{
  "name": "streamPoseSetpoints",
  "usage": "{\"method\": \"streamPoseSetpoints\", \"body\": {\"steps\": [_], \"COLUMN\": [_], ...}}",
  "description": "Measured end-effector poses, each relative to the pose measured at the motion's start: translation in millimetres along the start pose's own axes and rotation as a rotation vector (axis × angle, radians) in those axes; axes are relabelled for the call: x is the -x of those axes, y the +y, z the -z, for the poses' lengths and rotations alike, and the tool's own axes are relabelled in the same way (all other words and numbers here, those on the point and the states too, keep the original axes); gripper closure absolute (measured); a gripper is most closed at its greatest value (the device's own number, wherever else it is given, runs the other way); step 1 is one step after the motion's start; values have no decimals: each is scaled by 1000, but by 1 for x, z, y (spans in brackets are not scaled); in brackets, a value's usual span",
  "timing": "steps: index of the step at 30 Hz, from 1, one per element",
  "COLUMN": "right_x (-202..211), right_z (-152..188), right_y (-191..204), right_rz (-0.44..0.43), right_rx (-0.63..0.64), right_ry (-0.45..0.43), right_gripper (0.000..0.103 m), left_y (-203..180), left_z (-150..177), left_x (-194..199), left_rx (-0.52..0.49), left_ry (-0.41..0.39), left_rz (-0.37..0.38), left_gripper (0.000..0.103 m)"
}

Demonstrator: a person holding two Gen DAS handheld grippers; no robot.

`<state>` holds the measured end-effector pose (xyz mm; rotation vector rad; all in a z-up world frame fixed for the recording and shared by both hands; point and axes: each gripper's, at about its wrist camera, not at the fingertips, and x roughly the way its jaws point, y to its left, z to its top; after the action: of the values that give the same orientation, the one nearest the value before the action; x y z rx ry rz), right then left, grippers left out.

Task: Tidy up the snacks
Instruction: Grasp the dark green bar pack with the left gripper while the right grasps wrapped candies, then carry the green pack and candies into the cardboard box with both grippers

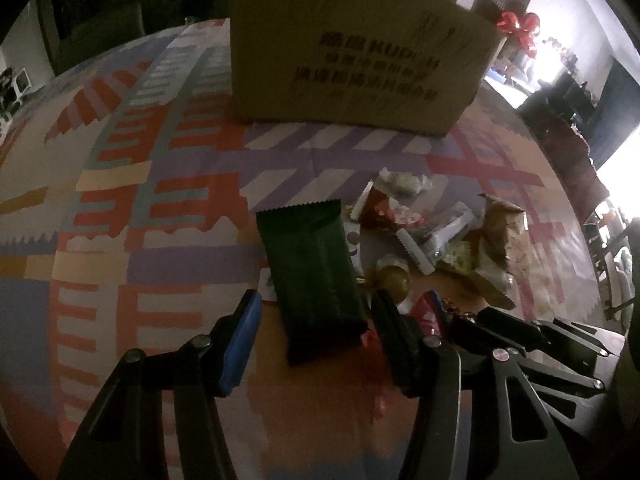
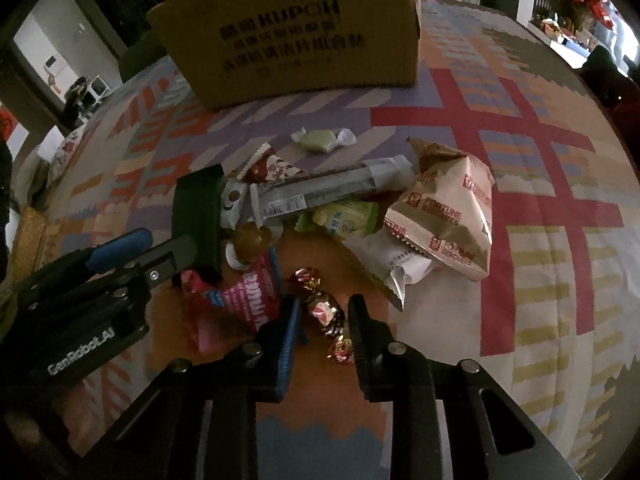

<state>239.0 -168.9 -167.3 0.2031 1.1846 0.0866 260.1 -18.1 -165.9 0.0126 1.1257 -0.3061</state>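
A dark green snack packet (image 1: pixel 312 276) lies flat on the patterned tablecloth (image 1: pixel 160 208). My left gripper (image 1: pixel 316 300) straddles its near end, open: a gap shows between the blue left pad and the packet. In the right wrist view a small candy in a shiny red and gold wrapper (image 2: pixel 326 314) sits between the fingers of my right gripper (image 2: pixel 325 304), which is shut on it just above the cloth. The left gripper (image 2: pixel 160 244) shows at the left of that view, over the green packet (image 2: pixel 198 216). The right gripper (image 1: pixel 484 316) lies low at the right of the left wrist view.
A brown cardboard box (image 2: pixel 288 40) with dark print stands at the back of the table. Loose snacks lie in a heap: a beige Fortune Biscuits bag (image 2: pixel 448 216), a long grey packet (image 2: pixel 328 192), a pink packet (image 2: pixel 248 296), a pale green wrapped sweet (image 2: pixel 320 140).
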Motion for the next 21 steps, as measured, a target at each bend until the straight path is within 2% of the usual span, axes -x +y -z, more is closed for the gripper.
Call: {"method": "streamPoseSetpoints", "body": {"steps": [11, 16, 21], "right_x": [-7, -6, 0], "right_z": [-2, -3, -2], "right_y": [-1, -1, 1], "right_rz": [-5, -9, -16], "right_rx": [5, 18, 28], "right_ry": [10, 0, -19], "right_gripper": [80, 80, 80], "left_y": [-2, -5, -6], "left_z": [-3, -1, 0], "left_x": [-19, -20, -12], "left_rx": [15, 4, -8], "left_ry": [25, 12, -11], "left_rz": [-12, -33, -37], "left_gripper": [48, 58, 59]}}
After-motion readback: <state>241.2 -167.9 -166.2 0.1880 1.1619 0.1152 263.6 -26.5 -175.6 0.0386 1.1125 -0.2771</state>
